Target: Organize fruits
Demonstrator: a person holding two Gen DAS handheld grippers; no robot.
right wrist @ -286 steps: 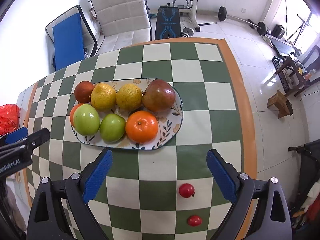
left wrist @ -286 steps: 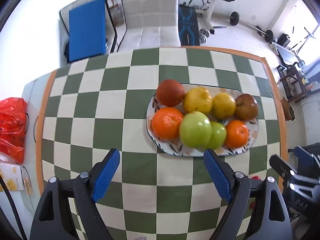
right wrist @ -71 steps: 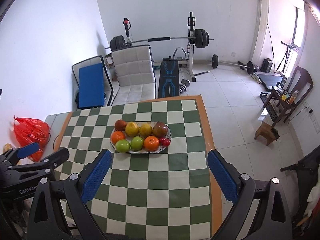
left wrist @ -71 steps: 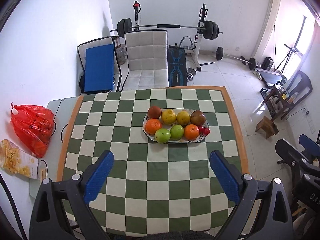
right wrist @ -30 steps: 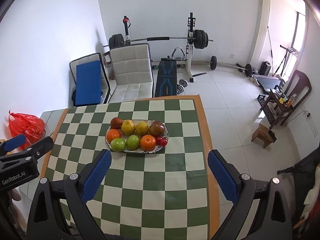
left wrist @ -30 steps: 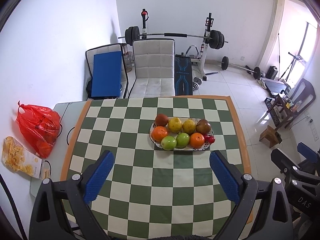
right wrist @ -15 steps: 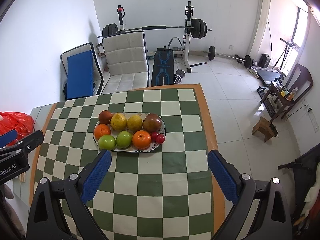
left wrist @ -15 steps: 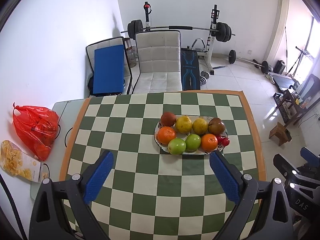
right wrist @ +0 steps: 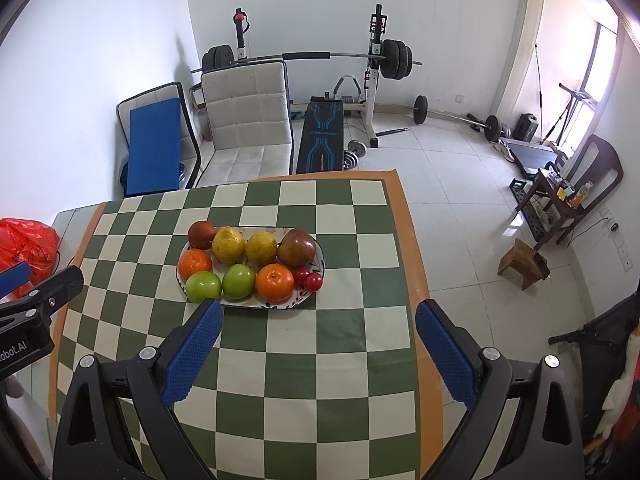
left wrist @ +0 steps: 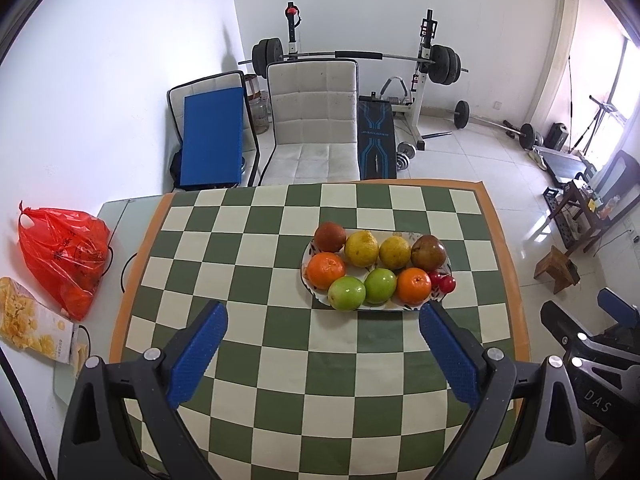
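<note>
In the left wrist view, the left gripper (left wrist: 322,354) hangs above the near part of the checkered worktop (left wrist: 248,280) with its blue-padded fingers (left wrist: 198,354) spread wide and nothing between them. The oval plate (left wrist: 442,296) lies at about 1 o'clock from the gripper, well apart from it. On the plate, the far row holds a dark red fruit (left wrist: 329,237), two yellow fruits (left wrist: 361,248) and a reddish-brown apple (left wrist: 428,251); the near row holds an orange (left wrist: 326,268), two green apples (left wrist: 347,293) and a second orange (left wrist: 414,286). Two small red fruits (left wrist: 442,282) sit at the plate's 3 o'clock end, touching each other. At 9 o'clock, off the checkered cloth, lie a red plastic bag (left wrist: 64,254) and a yellow snack box (left wrist: 32,326). At 12 o'clock beyond the worktop stands a white padded chair (left wrist: 312,120).

In the right wrist view, the right gripper (right wrist: 318,350) is likewise released, its fingers (right wrist: 194,350) wide apart over the bare cloth. The plate (right wrist: 306,300) lies at about 11 o'clock, near the left fingertip but not touching it, with all the fruit resting on it and the two small red fruits (right wrist: 309,278) at its 3 o'clock end. The left gripper (right wrist: 28,312) shows at 9 o'clock at the picture's edge.
</note>
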